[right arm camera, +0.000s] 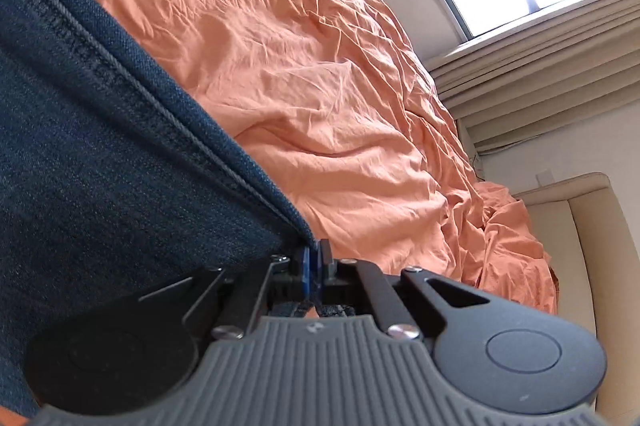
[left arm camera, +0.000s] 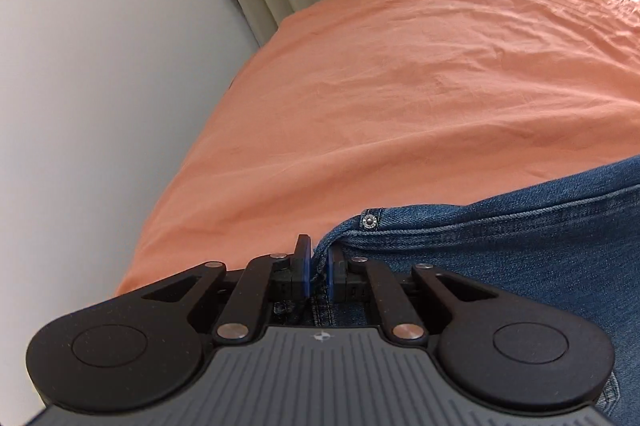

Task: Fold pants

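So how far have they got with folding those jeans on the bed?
Done: both corners are gripped. The left gripper and right gripper are each shut on the jeans, stretching an edge above the orange sheet. Whether a fold exists isn't visible. Left: lay flat, release.

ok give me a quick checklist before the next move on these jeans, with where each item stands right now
1. Left claw has denim pinched: ok, fabric of the jeans sits between its blue pads.
2. Right claw has denim pinched: ok, the jeans' seamed edge runs into its closed pads.
3. Both layers caught in each grip: cannot tell, the pads hide the fabric's thickness.
4. Landing area on the orange bedsheet free of objects: ok in both views, though wrinkled.
5. Edge between the two claws taut and straight: cannot tell, neither view shows the full span.
6. Legs of the jeans lying aligned: cannot tell, out of view.
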A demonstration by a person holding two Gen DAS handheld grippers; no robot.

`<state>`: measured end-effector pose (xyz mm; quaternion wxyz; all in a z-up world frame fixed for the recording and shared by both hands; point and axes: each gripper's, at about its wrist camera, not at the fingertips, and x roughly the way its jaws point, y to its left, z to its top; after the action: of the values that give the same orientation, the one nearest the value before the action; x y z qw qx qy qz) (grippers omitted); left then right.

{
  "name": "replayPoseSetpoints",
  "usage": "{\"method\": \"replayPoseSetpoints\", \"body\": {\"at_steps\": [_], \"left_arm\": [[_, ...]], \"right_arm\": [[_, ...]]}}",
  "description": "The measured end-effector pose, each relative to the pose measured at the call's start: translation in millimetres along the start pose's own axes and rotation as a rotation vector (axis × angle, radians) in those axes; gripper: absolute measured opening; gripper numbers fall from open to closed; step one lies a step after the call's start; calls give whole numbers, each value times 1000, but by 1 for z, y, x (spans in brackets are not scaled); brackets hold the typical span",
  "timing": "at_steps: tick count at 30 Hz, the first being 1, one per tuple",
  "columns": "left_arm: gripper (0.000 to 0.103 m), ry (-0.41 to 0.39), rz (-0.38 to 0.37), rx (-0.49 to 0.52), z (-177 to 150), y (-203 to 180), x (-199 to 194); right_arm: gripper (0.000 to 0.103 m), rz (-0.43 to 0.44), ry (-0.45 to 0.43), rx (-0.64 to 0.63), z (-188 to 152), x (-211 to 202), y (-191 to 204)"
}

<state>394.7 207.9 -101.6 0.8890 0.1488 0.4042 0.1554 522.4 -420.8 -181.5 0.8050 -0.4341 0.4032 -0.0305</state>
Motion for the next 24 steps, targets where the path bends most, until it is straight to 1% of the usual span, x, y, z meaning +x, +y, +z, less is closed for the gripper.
{"method": "replayPoseSetpoints", "body": {"at_steps": [2, 4, 5, 6, 8, 9, 10, 11, 12, 13, 15, 17, 19, 21, 23, 24], "left_arm": [[9, 27, -3, 13, -1, -4, 12], [9, 34, -3, 15, -3, -8, 19], [11, 44, -9, 11, -3, -9, 23], [18, 54, -8, 7, -3, -8, 25], [19, 64, -7, 17, -3, -10, 28], [27, 77, -4, 40, -3, -12, 29], [34, 84, 7, 70, -2, -15, 30], [65, 84, 24, 100, -2, -17, 29], [92, 78, 33, 117, -1, -19, 27], [93, 52, 13, 120, 0, -17, 21], [93, 29, -4, 103, 7, -12, 9], [93, -5, -17, 57, 11, -2, -10], [93, -5, -61, 1, 9, 10, -29], [92, 3, -97, -53, 2, 25, -47], [91, 3, -132, -133, -12, 45, -63], [91, 11, -161, -187, -20, 58, -70]], "right_arm": [[0, 2, 12, -5, 4, 10, 8], [0, 3, 21, -5, 5, 18, 13], [0, 7, 27, -2, 6, 23, 15], [0, 14, 35, 8, 6, 26, 16], [0, 46, 52, 28, 6, 30, 15], [3, 55, 58, 38, 6, 31, 15], [15, 55, 53, 48, 6, 30, 14], [26, 45, 49, 57, 6, 27, 12], [55, 27, 47, 72, 7, 23, 9], [66, 20, 35, 88, 8, 18, 6], [66, 48, 26, 145, 9, 2, -2], [66, 91, 14, 211, 11, -22, -7], [66, 163, -10, 285, 10, -50, -6], [66, 254, -24, 377, 8, -80, 2], [66, 362, -59, 463, 3, -110, 16], [66, 403, -77, 498, 1, -124, 25]]}}
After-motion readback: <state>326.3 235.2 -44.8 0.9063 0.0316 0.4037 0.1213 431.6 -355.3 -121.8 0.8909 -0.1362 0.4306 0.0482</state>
